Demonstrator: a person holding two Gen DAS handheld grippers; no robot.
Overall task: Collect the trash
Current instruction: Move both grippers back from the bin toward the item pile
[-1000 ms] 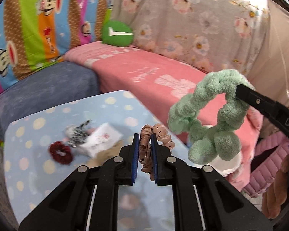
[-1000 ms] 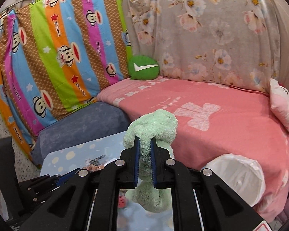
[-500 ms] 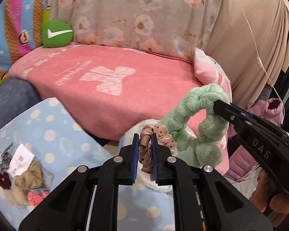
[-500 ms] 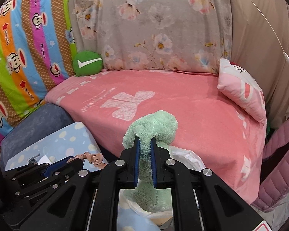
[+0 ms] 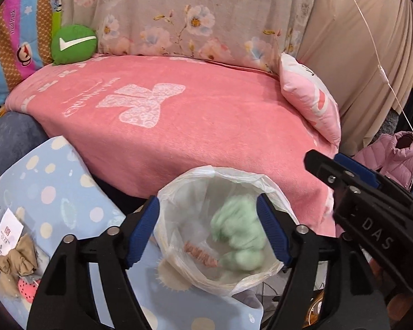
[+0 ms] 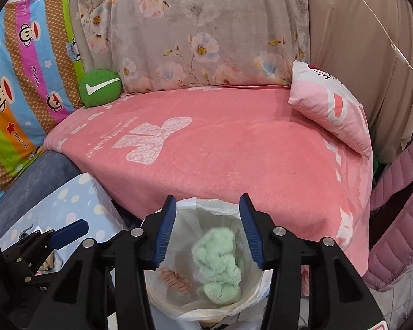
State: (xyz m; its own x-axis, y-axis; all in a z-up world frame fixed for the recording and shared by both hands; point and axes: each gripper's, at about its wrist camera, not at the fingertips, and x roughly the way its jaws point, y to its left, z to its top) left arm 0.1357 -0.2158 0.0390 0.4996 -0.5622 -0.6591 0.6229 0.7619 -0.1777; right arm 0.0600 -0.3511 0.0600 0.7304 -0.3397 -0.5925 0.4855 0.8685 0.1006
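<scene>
Green and fuzzy, the plush scrunchie (image 6: pixel 217 264) lies blurred inside the white-lined trash bin (image 6: pixel 179 214), with the brown scrunchie (image 6: pixel 176 277) just beside it, both apart from any pad. Above the bin the left claw (image 5: pixel 208 231) and the right claw (image 6: pixel 208 231) hang with jaws opening, nothing gripped between them. Left of the bin, on the dotted blue table (image 5: pixel 55 189), sit a paper tag (image 5: pixel 8 232) and more hair ties (image 5: pixel 16 261).

A green cushion (image 6: pixel 100 87) and a pink pillow (image 6: pixel 333 108) lie well apart on the pink blanket (image 6: pixel 234 148).
</scene>
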